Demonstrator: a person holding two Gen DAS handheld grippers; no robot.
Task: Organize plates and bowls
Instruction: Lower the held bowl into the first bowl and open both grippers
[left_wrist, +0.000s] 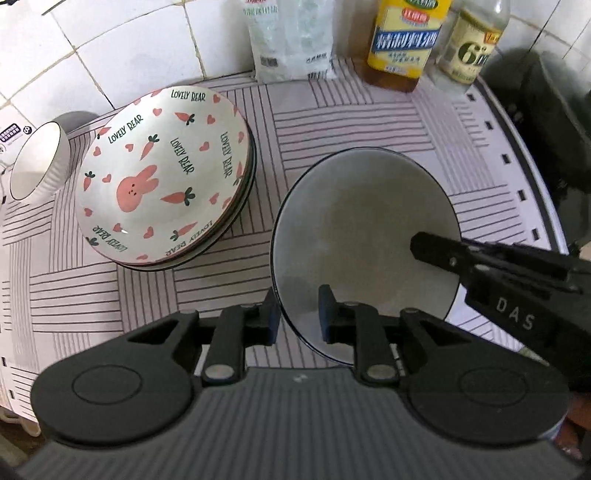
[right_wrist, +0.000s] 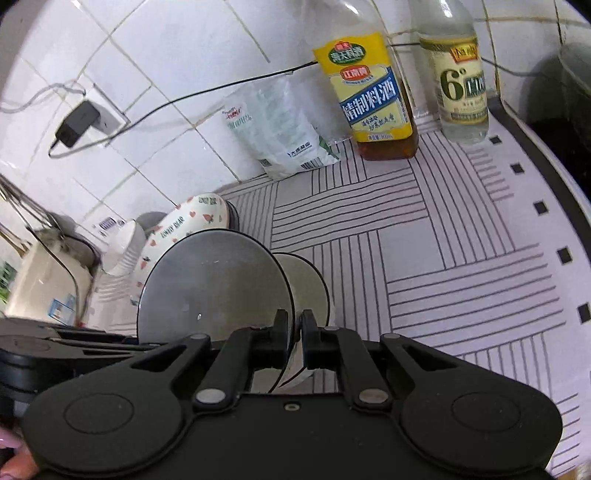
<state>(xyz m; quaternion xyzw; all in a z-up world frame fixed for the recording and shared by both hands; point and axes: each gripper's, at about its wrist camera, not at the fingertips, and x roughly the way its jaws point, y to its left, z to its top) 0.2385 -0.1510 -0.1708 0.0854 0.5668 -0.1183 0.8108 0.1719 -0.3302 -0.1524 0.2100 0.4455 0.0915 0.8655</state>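
A plain grey bowl (left_wrist: 362, 236) with a dark rim is held tilted above the striped counter mat (left_wrist: 351, 125). My left gripper (left_wrist: 297, 317) straddles its near rim, the jaws a little apart around the wall. My right gripper (right_wrist: 294, 339) is shut on the same bowl's rim (right_wrist: 218, 291); its finger shows in the left wrist view (left_wrist: 439, 251) inside the bowl. A stack of bunny-and-carrot bowls (left_wrist: 162, 177) leans to the left, and also shows in the right wrist view (right_wrist: 192, 221). A small white ribbed bowl (left_wrist: 40, 162) lies further left.
Against the tiled wall stand a salt bag (left_wrist: 291, 40), a yellow-labelled cooking wine bottle (left_wrist: 406, 40) and a clear vinegar bottle (left_wrist: 472, 44). A dark stove and pot (left_wrist: 546, 140) sit at the right. A charger and cable (right_wrist: 77, 122) hang on the wall.
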